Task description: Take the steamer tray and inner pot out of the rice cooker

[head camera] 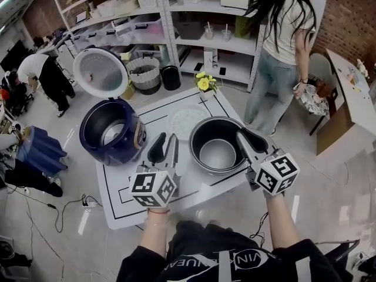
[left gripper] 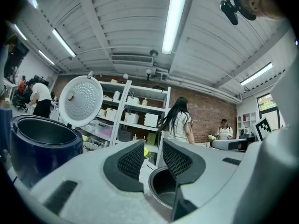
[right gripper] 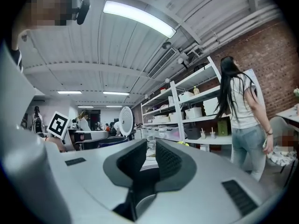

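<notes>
On the white table (head camera: pixel 117 211), the empty inner pot (head camera: pixel 216 147) stands near the right edge, the white steamer tray (head camera: pixel 185 121) lies just behind it toward the far edge, and the dark blue rice cooker (head camera: pixel 111 131) sits at the left edge with its lid (head camera: pixel 100 72) raised. The left gripper (head camera: pixel 166 141) (left gripper: pixel 153 146) hovers just left of the pot, jaws well apart with nothing between the pads. The right gripper (head camera: pixel 247 138) (right gripper: pixel 150 149) hangs over the pot's right rim, its jaws parted by a narrow gap and clamping nothing
</notes>
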`<state>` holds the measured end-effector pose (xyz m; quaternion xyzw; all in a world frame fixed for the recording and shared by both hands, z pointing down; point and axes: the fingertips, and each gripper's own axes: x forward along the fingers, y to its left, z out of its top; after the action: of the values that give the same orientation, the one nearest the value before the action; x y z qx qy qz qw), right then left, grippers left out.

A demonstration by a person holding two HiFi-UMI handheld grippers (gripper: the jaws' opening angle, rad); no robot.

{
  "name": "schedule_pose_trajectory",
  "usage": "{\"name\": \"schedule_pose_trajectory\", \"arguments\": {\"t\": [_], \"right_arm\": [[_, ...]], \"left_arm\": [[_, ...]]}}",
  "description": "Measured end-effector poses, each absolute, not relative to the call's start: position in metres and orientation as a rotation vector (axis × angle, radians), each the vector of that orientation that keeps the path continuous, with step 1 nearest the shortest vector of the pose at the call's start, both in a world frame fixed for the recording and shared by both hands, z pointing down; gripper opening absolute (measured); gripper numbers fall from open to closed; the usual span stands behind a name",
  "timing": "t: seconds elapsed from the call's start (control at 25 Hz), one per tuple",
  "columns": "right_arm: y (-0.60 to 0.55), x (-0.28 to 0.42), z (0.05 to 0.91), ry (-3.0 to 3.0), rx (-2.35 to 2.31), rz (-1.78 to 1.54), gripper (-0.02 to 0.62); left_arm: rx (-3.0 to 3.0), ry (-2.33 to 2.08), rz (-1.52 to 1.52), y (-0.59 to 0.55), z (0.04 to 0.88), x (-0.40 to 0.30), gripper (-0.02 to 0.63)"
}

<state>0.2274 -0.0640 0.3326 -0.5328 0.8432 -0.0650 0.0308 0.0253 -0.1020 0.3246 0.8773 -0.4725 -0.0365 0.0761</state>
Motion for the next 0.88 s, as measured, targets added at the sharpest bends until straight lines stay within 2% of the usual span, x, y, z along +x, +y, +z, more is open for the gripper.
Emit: {"name": "schedule_pose_trajectory", "arguments": {"t": [0.4, 0.64, 0.88], "right_arm": [[-0.045, 0.217, 0.319, 2.593, -1.605, -0.157, 0.043], [-0.036, 0.215, 0.313, 2.594, -1.596, -0.141, 0.028], [-0.030, 0.212, 0.312, 2.600, -1.596, -0.117, 0.007]], "left_arm": [[2.640, -1.449, -0.134, -0.083, 0.313, 0.004, 0.109], [2.647, -1.453, -0.119, -0.073, 0.313, 0.001, 0.087], [2.649, -1.492, -0.110, -0.066, 0.313, -0.005, 0.037]]}}
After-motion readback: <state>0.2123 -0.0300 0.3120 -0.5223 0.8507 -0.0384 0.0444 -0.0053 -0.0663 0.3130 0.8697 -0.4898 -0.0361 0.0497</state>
